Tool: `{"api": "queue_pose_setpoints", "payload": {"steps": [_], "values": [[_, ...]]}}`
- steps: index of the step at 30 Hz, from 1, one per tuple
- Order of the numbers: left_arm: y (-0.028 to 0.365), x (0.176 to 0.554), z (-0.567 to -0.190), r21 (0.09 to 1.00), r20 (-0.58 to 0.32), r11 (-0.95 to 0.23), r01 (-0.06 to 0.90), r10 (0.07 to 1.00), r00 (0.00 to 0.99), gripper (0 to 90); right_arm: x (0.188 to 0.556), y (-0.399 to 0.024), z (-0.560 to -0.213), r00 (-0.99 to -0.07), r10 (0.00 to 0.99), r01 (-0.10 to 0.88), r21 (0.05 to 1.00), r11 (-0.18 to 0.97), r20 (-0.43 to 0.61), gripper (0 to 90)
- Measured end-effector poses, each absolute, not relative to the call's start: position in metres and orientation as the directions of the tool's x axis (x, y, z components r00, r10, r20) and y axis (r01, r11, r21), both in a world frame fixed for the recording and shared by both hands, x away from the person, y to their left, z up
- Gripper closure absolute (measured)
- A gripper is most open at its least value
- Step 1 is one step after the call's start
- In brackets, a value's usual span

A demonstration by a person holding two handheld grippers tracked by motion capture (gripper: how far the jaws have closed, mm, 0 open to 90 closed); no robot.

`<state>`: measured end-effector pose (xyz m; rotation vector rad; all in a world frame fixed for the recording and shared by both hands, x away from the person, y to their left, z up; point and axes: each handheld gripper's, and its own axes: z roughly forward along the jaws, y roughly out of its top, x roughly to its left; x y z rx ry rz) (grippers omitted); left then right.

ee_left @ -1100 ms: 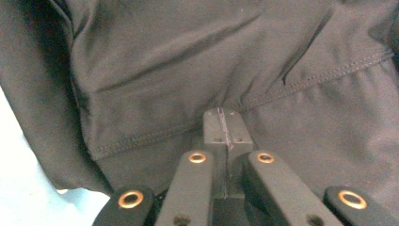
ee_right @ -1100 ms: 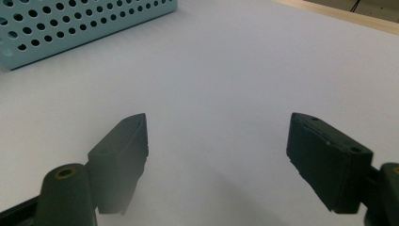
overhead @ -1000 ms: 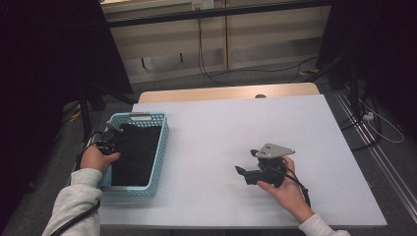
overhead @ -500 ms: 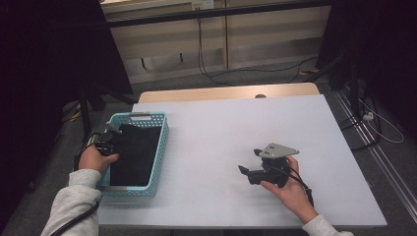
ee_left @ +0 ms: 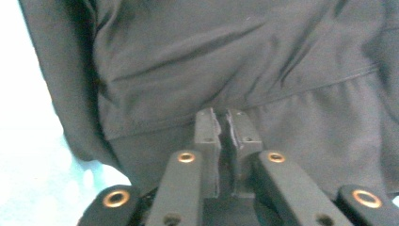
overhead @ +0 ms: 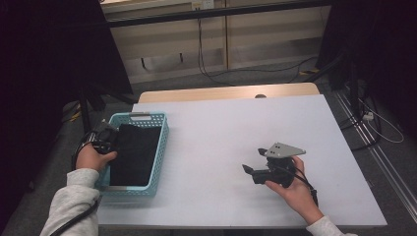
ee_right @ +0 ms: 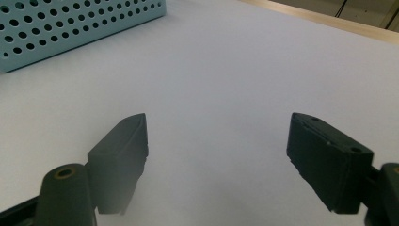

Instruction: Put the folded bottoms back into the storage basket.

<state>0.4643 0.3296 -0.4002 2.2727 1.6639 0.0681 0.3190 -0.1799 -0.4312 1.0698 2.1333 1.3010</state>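
Just parting a sliver, left gripper (ee_left: 225, 123) jaws, near-closed, nothing visibly pinched, black cloth (ee_left: 226, 61) right ahead inside teal basket (overhead: 158, 147). Right gripper (ee_right: 217, 160) wide apart, empty, above white table (ee_right: 235, 61), basket well off.

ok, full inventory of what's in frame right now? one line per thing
basket: 1, light blue, perforated walls, left side of the table
cloth: 1, black, lying inside the basket
table: 1, white top with a wooden strip along the far edge
cables: several, black, on the floor beyond the table
left tongs: 1, black, over the cloth in the basket, jaws nearly together and just starting to part, nothing clearly pinched between them
right tongs: 1, black with a grey plate on top, open and empty, low over the bare table at right
hands and sleeves: 2, light grey sleeves, coming in from the near edge
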Motion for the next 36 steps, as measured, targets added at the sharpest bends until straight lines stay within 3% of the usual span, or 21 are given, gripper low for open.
{"api": "queue_pose_setpoints", "payload": {"steps": [17, 36], "values": [[0.305, 0.458, -0.366, 0.386, -0.145, -0.303, 0.871, 0.913, 0.382, 47.2, 0.316, -0.189, -0.429, -0.601, 0.797, 0.403, 0.884, 0.236, 0.062, 20.4], [0.249, 0.454, -0.344, 0.453, -0.204, -0.375, 0.809, 0.839, 0.504, 35.1, 0.307, -0.207, -0.428, -0.589, 0.805, 0.411, 0.884, 0.223, 0.070, 20.2]]}}
